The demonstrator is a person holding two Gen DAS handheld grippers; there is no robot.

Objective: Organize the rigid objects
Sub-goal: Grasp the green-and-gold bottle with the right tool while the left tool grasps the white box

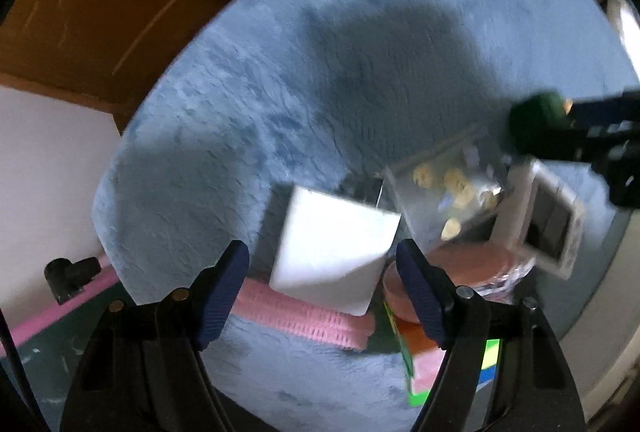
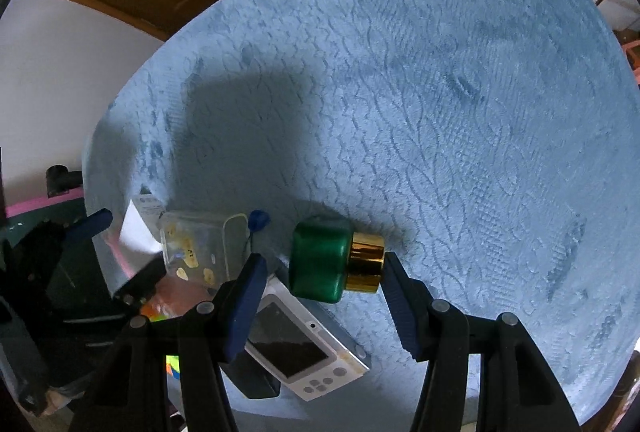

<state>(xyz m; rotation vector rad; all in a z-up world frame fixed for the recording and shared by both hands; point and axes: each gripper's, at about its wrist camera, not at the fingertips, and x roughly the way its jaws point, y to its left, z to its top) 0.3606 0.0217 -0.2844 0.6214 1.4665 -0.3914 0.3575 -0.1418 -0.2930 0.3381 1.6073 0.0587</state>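
My right gripper [image 2: 324, 272] is open, with a green bottle with a gold cap [image 2: 332, 264] lying between its fingers on the blue rug [image 2: 440, 91]; the cap touches the right finger. The bottle also shows in the left wrist view [image 1: 536, 123]. My left gripper [image 1: 324, 272] is open around a white box [image 1: 332, 256], which is blurred; contact cannot be told. A white handheld device [image 2: 304, 348] and a clear plastic case with small pieces [image 2: 196, 244] lie beside it.
A pink ridged strip [image 1: 304, 316], an orange item [image 1: 416, 336] and a colourful cube [image 1: 490, 356] lie near the rug's edge. A wooden door [image 1: 100, 11] and a white wall [image 1: 40, 171] stand at the left.
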